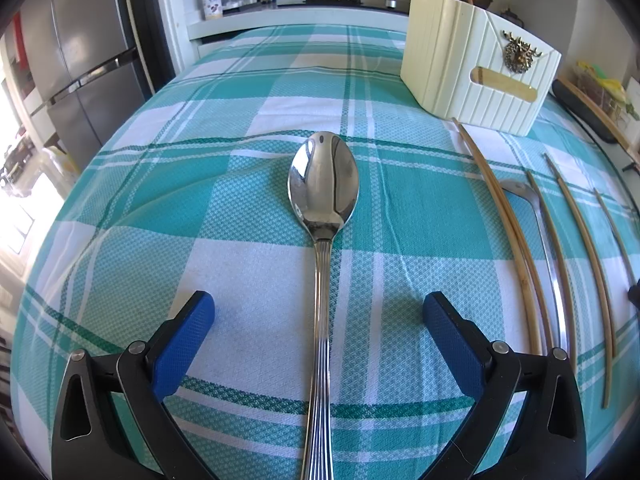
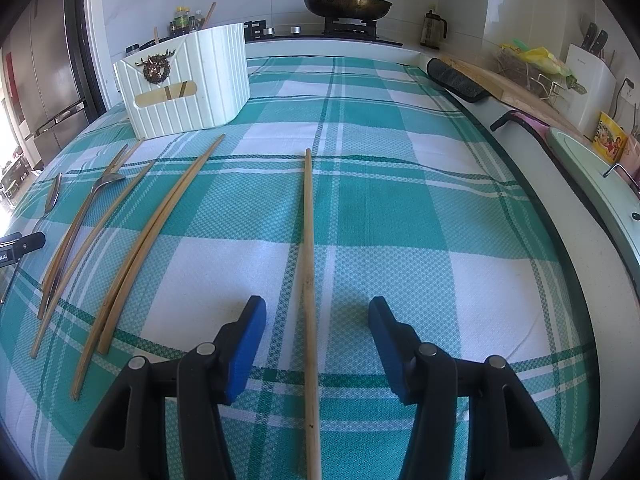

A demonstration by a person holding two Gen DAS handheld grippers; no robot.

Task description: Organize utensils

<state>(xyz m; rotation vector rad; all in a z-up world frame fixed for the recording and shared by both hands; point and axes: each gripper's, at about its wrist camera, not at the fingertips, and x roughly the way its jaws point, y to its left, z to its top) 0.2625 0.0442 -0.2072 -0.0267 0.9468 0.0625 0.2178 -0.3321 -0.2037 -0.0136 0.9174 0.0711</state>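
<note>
On my left, the left gripper (image 1: 319,344) has its blue pads spread wide, straddling the ribbed handle of a shiny steel spoon (image 1: 323,216) that lies flat on the teal-and-white checked tablecloth (image 1: 200,200); neither pad touches it. Further right, loose bamboo chopsticks (image 2: 160,216) and a second metal spoon (image 2: 86,208) lie scattered before the cream ribbed utensil holder (image 2: 188,80), which already has a few sticks standing in it. On my right, the right gripper (image 2: 317,344) is also parted, with a single bamboo chopstick (image 2: 309,280) running between its pads, untouched. I judge the sorting barely begun: most utensils remain on the cloth.
</note>
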